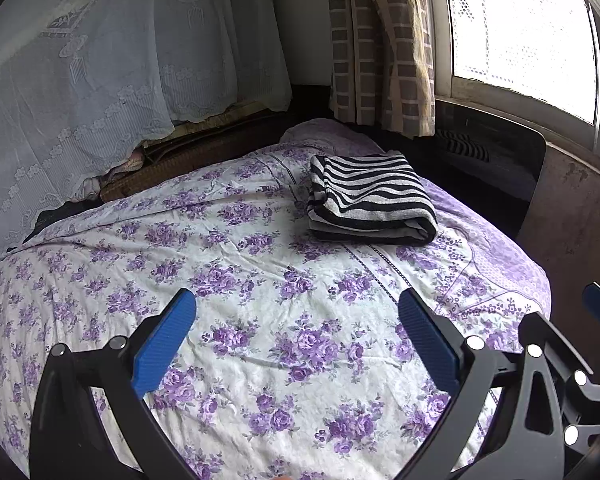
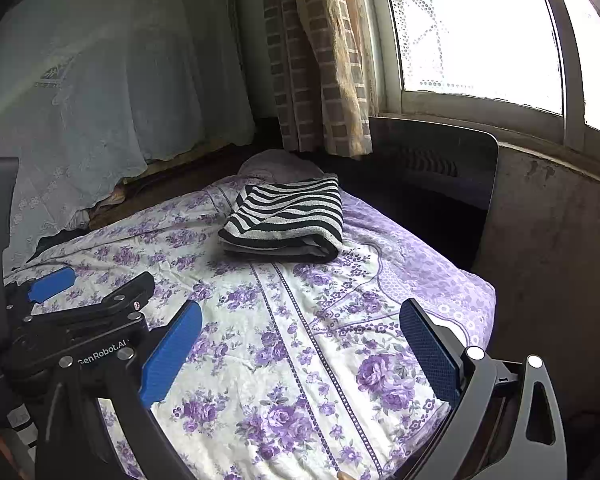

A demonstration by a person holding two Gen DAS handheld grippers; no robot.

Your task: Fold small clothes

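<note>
Left wrist view: striped garment point(image 1: 370, 196) sits folded on the floral bedspread point(image 1: 240, 280); folding looks done. Left gripper point(image 1: 296, 340) and right gripper point(image 2: 300, 354) both gape wide, holding nothing, well apart from it.

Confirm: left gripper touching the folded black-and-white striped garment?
Apart. Left wrist view shows the open left gripper well short of the striped garment, floral bedsheet between.

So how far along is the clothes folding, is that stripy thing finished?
Done, by the look of it: the black-and-white striped garment lies folded into a neat rectangle on the floral bedspread, near the window side. In hand: nothing. The left gripper and right gripper both hover with jaws wide open and empty. Left: no other loose clothes show on the bed.
</note>
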